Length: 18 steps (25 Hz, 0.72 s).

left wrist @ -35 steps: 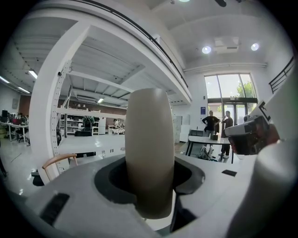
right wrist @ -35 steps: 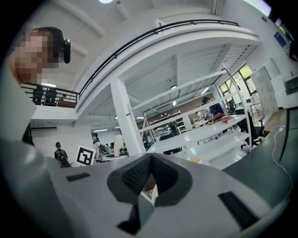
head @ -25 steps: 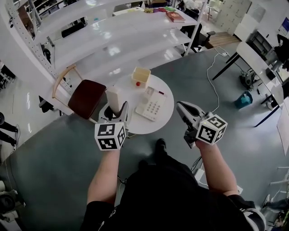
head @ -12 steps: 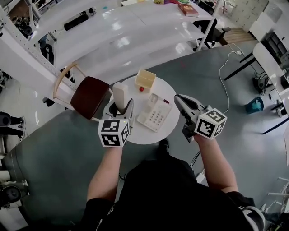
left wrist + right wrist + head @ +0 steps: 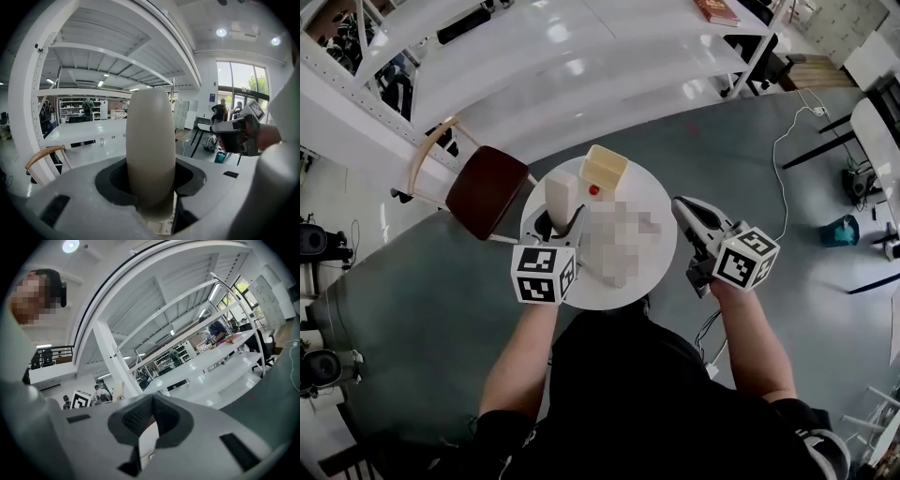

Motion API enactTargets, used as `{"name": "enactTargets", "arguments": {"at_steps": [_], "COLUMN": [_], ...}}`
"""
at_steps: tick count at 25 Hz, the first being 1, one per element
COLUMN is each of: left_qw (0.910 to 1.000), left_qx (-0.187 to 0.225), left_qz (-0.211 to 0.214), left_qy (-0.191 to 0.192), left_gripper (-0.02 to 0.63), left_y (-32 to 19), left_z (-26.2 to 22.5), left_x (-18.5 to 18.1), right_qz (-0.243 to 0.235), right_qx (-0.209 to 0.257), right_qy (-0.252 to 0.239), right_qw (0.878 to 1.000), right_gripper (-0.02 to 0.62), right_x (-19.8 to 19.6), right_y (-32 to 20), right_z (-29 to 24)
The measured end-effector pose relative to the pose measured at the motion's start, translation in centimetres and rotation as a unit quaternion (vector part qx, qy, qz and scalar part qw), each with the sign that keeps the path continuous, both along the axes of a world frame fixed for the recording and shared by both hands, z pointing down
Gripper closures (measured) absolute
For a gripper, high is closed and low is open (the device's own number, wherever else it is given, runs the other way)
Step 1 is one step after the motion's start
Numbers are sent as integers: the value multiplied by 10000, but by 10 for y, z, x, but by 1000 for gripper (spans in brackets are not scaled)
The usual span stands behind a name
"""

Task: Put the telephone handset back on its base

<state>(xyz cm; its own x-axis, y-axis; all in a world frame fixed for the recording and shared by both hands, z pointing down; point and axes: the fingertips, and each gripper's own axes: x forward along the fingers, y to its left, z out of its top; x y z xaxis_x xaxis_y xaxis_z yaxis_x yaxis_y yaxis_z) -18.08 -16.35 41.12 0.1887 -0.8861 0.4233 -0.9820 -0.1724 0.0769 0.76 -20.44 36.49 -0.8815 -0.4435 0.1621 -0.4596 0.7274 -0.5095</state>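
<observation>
- My left gripper (image 5: pixel 556 222) has its fingers pinched round the handset (image 5: pixel 150 140), low on its body, so that it stands upright (a cream, rounded thing that fills the middle of the left gripper view).
- From the head view the handset (image 5: pixel 561 197) is up over the left part of the round table (image 5: pixel 639 183), not touching the top.
- I cannot make out the base.
- My right gripper (image 5: pixel 683 207) hangs just beside the table's right edge, over the grey floor; its fingers are pressed together with nothing between them (image 5: pixel 149 405).
- A cream box (image 5: pixel 605 166) sits at the far edge of the table, with a small red ball (image 5: pixel 593 189) just in front of it.
- A chair (image 5: pixel 483 195) with a dark red seat stands left of the table.
</observation>
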Motion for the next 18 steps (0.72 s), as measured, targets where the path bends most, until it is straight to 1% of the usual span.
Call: {"name": "enactTargets", "arguments": {"at_steps": [6,12,15,18], "left_qw": [9985,9947,9918,9891], "left_qx": [-354,-705,-882,-1033], "left_qz": [395,667,872,990], "left_qy": [139,341,308,333], "left_gripper": [408,408,408,408], "left_y": [-7,-5,-1,0], "left_z": [36,74,91,109], "left_x": [7,15,22,28], "right_qz": [318,397,470,496], "right_qx": [-207,-453,-585,-646], "right_qy": [89,252,299,366], "right_qw": [9992,9979,9967,9960], "right_gripper": [589,589,589,589], "right_x": [-9,-16,-12,-6], "right_y": [-12,5,14,21], "right_z": [16,44,55,67]}}
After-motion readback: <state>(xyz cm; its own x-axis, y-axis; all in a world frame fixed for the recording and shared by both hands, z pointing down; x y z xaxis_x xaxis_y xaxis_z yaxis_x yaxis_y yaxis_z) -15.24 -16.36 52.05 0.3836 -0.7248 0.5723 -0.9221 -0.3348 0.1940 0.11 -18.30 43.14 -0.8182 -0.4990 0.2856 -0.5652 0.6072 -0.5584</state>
